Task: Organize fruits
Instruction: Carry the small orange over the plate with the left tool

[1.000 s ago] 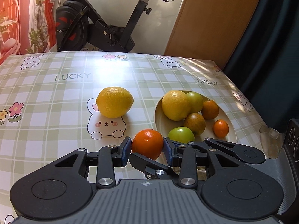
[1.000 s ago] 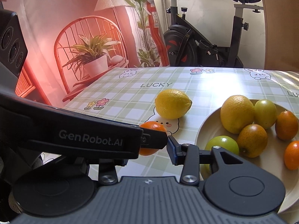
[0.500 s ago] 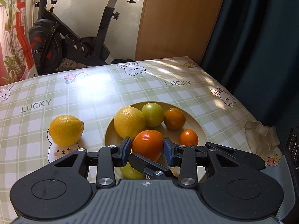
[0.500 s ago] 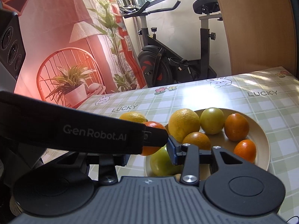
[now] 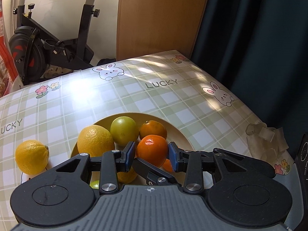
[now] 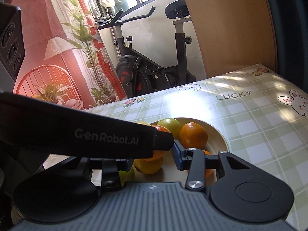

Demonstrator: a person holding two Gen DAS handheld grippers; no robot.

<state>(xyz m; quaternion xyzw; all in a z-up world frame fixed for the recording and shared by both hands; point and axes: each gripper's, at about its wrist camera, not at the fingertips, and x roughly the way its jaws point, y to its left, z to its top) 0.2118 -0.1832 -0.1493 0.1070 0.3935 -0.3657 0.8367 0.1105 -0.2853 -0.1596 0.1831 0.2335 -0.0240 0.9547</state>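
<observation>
Left wrist view: a checked tablecloth printed with rabbits and the word LUCKY spreads ahead of the left claw, with an exercise bike far beyond it and a crumpled clear wrapper off to its right. Directly under and just ahead of the claw sits a pale plate — by the look of it the collecting point for the fruit, which would explain why the claw hangs over it. The claw is pinching a mandarin, both blue pads pressed against its sides, and the fruit appears lifted clear of the pile, poised over the plate's near half. Judging by this, the drop into the plate is the step in hand.

Ahead and left of the claw on the plate lie a large yellow citrus, then a green fruit and a smaller orange fruit straight ahead. One lemon rests on the cloth well to the claw's left, outside the plate — probably the last piece to gather.

The mandarin is round, glossy and deep orange, with a bright highlight on top; its skin looks firm under the pads.

In the right wrist view the right claw waits beside the left tool, spread apart and holding nothing, low over the plate's near rim
</observation>
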